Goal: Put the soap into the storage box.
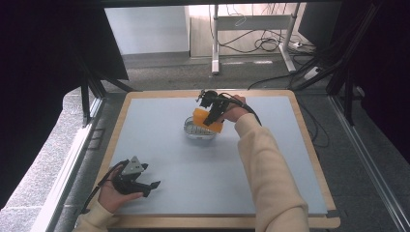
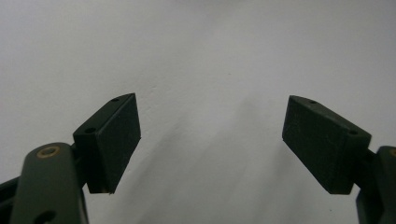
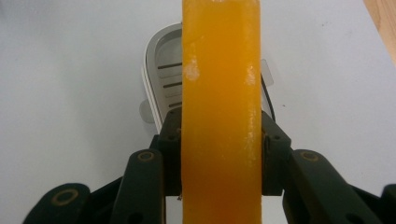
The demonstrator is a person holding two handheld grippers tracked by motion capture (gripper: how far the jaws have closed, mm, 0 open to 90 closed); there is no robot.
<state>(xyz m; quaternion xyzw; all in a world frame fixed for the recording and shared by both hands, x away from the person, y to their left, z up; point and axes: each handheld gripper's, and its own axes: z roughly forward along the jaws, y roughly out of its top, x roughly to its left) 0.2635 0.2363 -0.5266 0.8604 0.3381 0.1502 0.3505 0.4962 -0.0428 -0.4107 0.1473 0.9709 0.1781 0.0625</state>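
Right gripper (image 1: 213, 117) is clamping an orange block (image 1: 207, 119) between its two jaws, pads pressing on the block's flat sides. In the right gripper view the orange block (image 3: 219, 107) is running straight up the middle toward twelve o'clock, edge-on to the camera, with a couple of pale scuffs on its face.

Block is hanging just above a small silver dish (image 1: 199, 128), near the table's centre and a little toward twelve o'clock in the high view. Whether the block's lower corner is touching the dish I cannot tell; the high view is too small there. In the right gripper view the silver dish (image 3: 161, 74) is peeking out behind the block at about ten o'clock, its slotted floor showing.

Left gripper (image 1: 147, 187) is resting low at the table's seven o'clock corner in the high view, held in the person's left hand (image 1: 110, 195), grey three-cornered plate on top. Its jaws are standing wide apart with nothing between them; in the left gripper view the left gripper (image 2: 211, 142) is looking down on bare table (image 2: 201, 56).

Table (image 1: 159, 159) is pale blue-grey with a wooden rim. The two grippers are sitting well apart.
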